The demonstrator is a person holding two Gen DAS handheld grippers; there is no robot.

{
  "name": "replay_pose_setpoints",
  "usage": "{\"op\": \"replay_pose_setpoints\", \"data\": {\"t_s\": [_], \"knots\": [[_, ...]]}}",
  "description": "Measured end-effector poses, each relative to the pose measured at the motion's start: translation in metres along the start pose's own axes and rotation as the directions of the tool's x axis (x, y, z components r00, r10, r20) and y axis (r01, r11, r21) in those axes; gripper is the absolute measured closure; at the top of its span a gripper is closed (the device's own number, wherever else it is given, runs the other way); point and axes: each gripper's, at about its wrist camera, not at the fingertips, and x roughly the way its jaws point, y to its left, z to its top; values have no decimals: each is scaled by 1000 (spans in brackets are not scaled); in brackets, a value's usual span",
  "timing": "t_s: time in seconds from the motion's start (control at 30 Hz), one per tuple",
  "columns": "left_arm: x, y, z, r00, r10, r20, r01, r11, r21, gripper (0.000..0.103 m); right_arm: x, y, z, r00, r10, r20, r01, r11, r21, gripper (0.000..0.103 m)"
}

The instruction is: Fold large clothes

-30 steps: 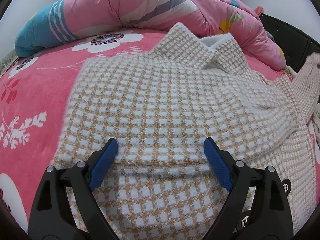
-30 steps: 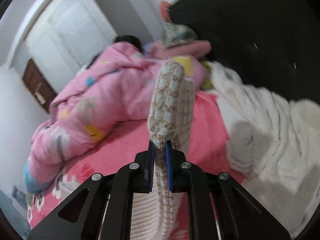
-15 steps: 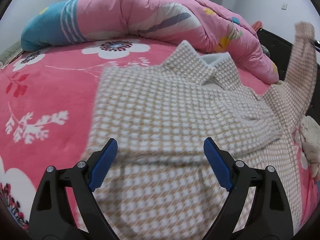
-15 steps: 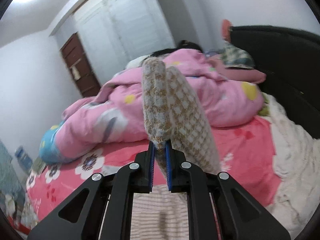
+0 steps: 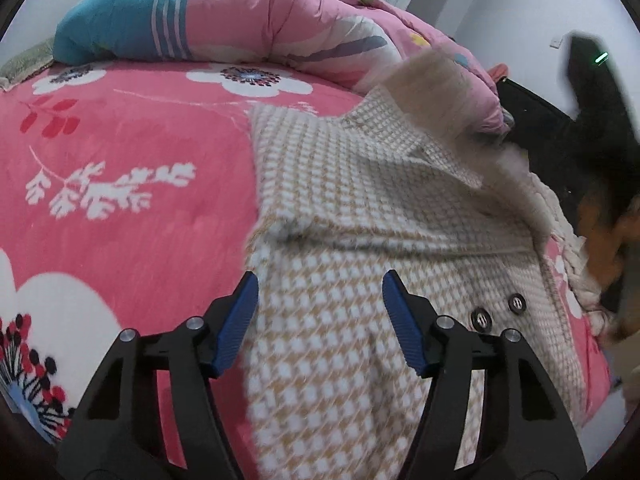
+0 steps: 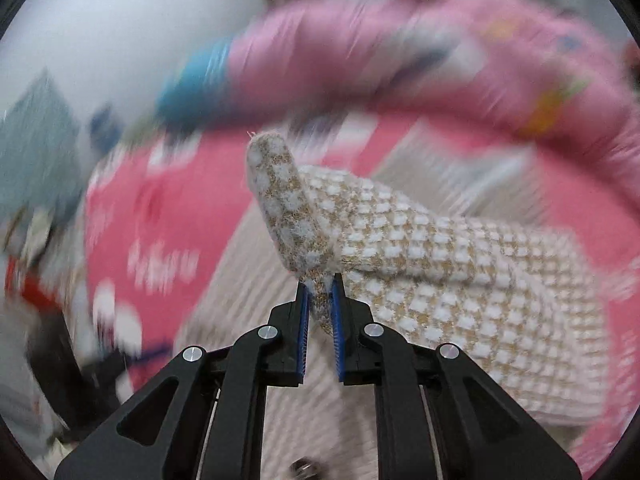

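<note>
Jaws pinching fuzzy checked sleeve (image 6: 400,248)

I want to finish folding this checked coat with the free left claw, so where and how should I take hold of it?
Probably the checked coat is best taken at its left edge, which lies flat on the pink blanket. Come in from the blanket side: that edge is open and unlayered. The left claw, jaws just closing and empty, hovers nearby. The right claw holds the sleeve.
</note>
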Motion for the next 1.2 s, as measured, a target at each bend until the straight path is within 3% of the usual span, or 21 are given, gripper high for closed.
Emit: {"op": "replay_pose_setpoints", "data": {"t_s": [0.07,0.1,0.13,0.17,0.23,0.3,0.4,0.57,0.63,0.77,0.83,0.87,0.97,1.1,1.2], "knots": [[-4,2,-3,1000,-27,-3,27,1000,-2,42,35,11,-20,988,27,-149,-27,1000,-1,85],[-5,3,-2,999,-44,-3,44,999,-7,42,44,14,-30,984,2,-179,-5,1000,-12,85],[-7,4,-2,998,-55,-3,55,998,-10,42,43,13,-38,986,4,-165,-9,999,-33,75],[-8,4,-1,998,-68,-2,68,998,-12,42,40,15,-41,988,26,-153,-33,999,-43,49],[-10,1,4,995,-96,6,96,995,-13,42,26,11,-46,982,131,-133,-135,991,-20,26],[-10,-4,13,993,-121,16,121,993,-10,42,6,3,-52,979,177,-105,-179,984,-11,25],[-5,-8,26,987,-160,20,161,986,-47,42,-17,-12,-56,981,181,-70,-182,983,-6,25],[20,-8,55,983,-185,-3,184,975,-122,42,-59,-97,-64,988,140,60,-147,979,138,25],[43,-9,70,980,-188,-65,177,973,-150,43,-70,-138,-67,989,99,111,-124,962,243,25],[92,-10,89,966,-146,-215,111,980,-167,54,-88,-198,-78,984,38,177,-103,920,377,25],[100,-19,94,971,-85,-223,61,992,-114,63,-97,-216,-86,981,6,193,-84,913,399,25],[101,-24,96,973,-62,-221,44,995,-89,73,-99,-222,-87,981,-5,195,-76,912,404,25],[97,-40,104,980,-27,-196,23,1000,-20,92,-102,-236,-93,977,-32,209,-58,911,409,25],[69,-74,132,998,41,-47,-34,990,136,94,-103,-249,-94,972,-49,230,-54,905,423,25],[41,-75,154,998,32,53,-38,992,122,95,-106,-256,-96,969,-58,240,-49,906,420,25]]}}
